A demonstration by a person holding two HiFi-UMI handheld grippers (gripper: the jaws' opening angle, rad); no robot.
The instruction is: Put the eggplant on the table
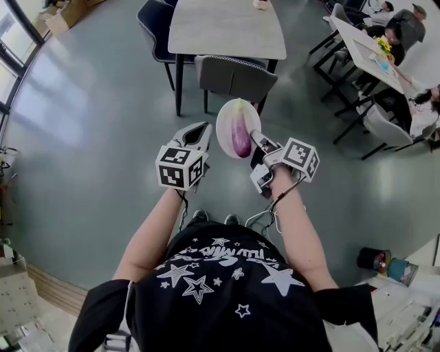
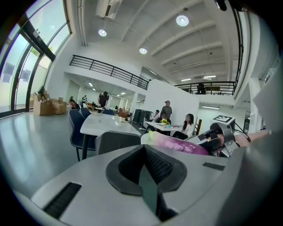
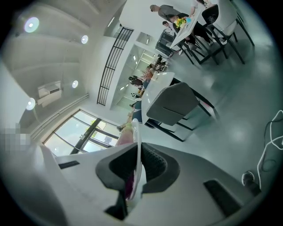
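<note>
A purple eggplant (image 1: 240, 137) lies on a white plate (image 1: 228, 122) held in the air over the floor, short of the light table (image 1: 227, 29). My right gripper (image 1: 255, 137) is shut on the plate's right rim. In the right gripper view the plate (image 3: 137, 145) stands edge-on between the jaws, with the eggplant (image 3: 125, 133) behind it. My left gripper (image 1: 201, 130) hangs just left of the plate, shut with nothing in it. The left gripper view has its jaws (image 2: 144, 155) meeting, the eggplant (image 2: 177, 143) beyond them and the right gripper (image 2: 217, 137) further right.
A grey chair (image 1: 234, 75) is tucked at the table's near side, directly beyond the plate. A dark chair (image 1: 152, 24) stands at the table's left. More tables with seated people (image 1: 392, 38) fill the far right. A small object (image 1: 260, 4) sits on the table's far edge.
</note>
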